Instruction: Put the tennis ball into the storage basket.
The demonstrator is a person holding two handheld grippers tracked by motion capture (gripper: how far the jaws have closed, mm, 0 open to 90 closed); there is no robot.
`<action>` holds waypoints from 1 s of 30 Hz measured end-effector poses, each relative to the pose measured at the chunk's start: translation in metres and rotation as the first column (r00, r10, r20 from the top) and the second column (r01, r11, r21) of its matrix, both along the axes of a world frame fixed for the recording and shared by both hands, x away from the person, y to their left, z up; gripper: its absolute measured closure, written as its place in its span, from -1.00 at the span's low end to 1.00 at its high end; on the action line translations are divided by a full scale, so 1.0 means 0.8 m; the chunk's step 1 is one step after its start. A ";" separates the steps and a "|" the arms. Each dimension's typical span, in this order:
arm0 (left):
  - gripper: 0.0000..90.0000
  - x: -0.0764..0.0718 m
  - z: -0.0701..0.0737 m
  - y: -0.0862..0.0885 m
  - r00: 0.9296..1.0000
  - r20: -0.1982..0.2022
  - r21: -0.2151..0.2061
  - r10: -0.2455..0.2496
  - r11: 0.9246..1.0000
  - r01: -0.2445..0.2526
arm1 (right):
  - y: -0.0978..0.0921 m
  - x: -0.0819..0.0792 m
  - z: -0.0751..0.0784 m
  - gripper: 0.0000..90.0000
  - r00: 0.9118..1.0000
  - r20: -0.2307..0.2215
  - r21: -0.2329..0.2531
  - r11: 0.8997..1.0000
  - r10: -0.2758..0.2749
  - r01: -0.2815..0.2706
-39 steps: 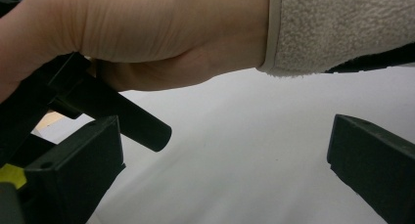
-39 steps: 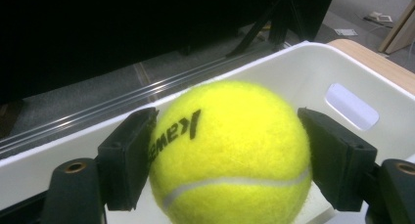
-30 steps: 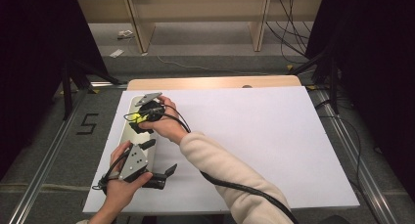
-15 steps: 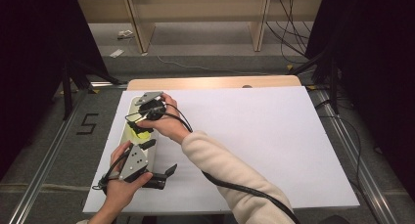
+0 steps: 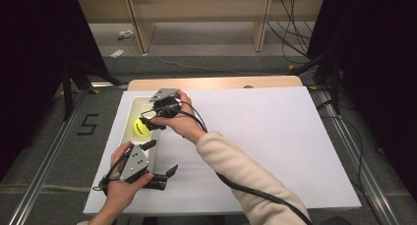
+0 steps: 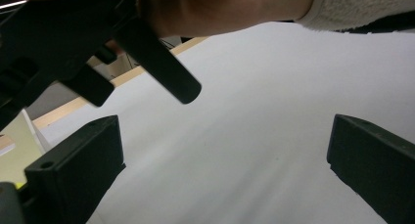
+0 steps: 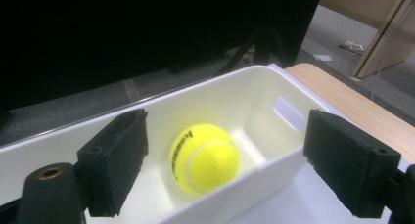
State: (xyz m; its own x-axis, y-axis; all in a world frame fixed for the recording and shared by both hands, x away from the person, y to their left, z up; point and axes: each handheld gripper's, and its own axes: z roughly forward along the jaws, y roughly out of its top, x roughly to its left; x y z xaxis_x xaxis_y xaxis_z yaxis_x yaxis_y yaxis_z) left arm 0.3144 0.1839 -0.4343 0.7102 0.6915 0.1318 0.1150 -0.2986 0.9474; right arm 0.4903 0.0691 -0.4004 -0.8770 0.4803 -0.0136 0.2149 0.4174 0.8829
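Yellow tennis ball (image 7: pixel 204 158) resting inside white rectangular bin (image 7: pixel 274 160), lettering upward.

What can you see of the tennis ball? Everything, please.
The tennis ball is bright yellow and fuzzy, with a white curved seam and dark printed lettering along one side. It looks whole and round. It rests on the floor of the white plastic bin, near the bin's end wall with the handle slot. The right gripper sits above it with jaws spread wide, one to each side, touching neither the ball nor, as far as shown, the bin. In the high view the ball lies at the table's left edge.
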 end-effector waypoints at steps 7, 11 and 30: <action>-1.00 -0.001 0.000 -0.001 1.000 0.000 -0.001 -0.001 1.000 0.001 | -0.036 -0.001 0.005 -0.61 0.999 0.007 0.008 0.999 -0.032 0.032; -1.00 0.000 0.001 0.000 1.000 0.002 -0.006 -0.001 1.000 0.001 | -0.058 0.001 0.003 -0.61 0.998 0.003 0.018 0.998 -0.059 0.059; -1.00 -0.001 0.004 0.000 1.000 0.004 -0.018 0.004 1.000 -0.004 | -0.178 -0.009 -0.002 -0.60 0.982 -0.021 0.030 0.982 -0.187 0.188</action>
